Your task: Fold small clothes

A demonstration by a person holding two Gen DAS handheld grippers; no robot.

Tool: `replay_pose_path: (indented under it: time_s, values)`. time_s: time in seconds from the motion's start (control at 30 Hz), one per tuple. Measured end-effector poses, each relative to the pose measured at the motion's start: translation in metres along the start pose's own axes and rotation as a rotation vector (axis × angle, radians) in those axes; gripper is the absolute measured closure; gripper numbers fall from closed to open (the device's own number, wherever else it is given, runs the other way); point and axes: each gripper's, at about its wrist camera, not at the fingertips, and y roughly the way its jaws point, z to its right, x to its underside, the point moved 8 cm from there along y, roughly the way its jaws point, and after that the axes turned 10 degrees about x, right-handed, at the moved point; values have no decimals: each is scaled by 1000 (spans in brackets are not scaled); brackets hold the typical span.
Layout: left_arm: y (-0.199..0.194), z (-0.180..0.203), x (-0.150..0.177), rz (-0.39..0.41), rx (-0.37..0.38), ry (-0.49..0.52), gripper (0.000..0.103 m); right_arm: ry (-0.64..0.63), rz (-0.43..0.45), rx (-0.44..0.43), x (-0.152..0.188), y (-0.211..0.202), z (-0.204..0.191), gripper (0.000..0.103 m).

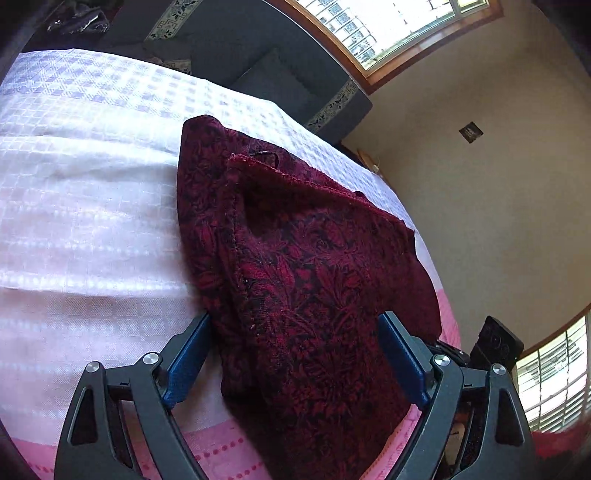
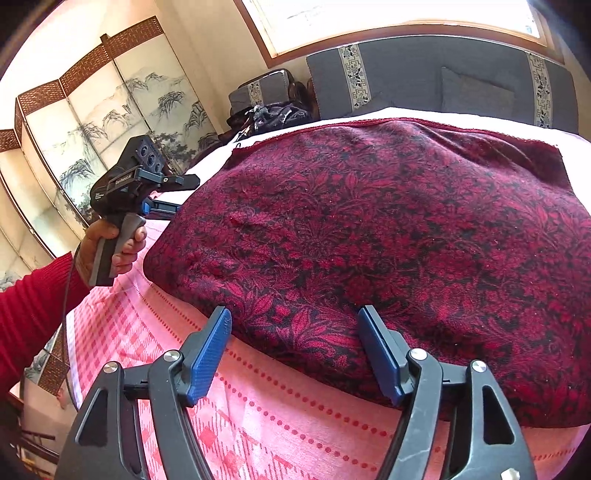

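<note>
On the bed (image 2: 280, 424), the cloth (image 2: 388, 236) (dark red, floral) lies folded on the pink-and-white cover. Both jaws are spread, pinching nothing: left hand-held gripper (image 1: 293, 328) straddles one end, right hand-held gripper (image 2: 295, 325) sits at its near edge.

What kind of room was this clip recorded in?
Most likely a home living room. A dark grey sofa with patterned trim bands stands under a wood-framed window, and a folding screen painted with ink landscapes fills one side. The dark red floral garment lies on a pink and white checked cloth.
</note>
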Motion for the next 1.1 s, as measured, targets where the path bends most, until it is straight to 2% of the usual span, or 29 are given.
replay_pose_path:
  time_s: [0.1, 0.17, 0.2, 0.27, 0.33, 0.47, 0.73, 0.83, 1.1]
  values:
    - [8, 2, -4, 12, -10, 35, 23, 11, 2, 1, -1, 0, 2, 33]
    - [12, -1, -7, 13, -38, 23, 45, 18, 3, 2, -1, 0, 4, 32]
    - [16, -6, -8, 13, -71, 27, 61, 20, 2, 2, -2, 0, 4, 32]
    - [19, -1, -6, 7, -122, 71, 67, 17, 0, 2, -2, 1, 3, 31]
    - [21, 12, -4, 2, -232, 165, 72, 13, -2, 1, -2, 1, 2, 29]
    - [30, 41, -2, 1, -460, 346, 78, 13, -3, 2, -3, 1, 1, 28]
    - [45, 62, 0, -15, -684, 470, 79, 20, 1, -2, -3, 1, 0, 27]
    - [47, 61, 0, -17, -730, 487, 79, 26, 7, -6, -2, 1, 1, 25]
    - [45, 66, -1, -11, -783, 478, 80, 60, 33, -17, 1, -6, 7, 21]
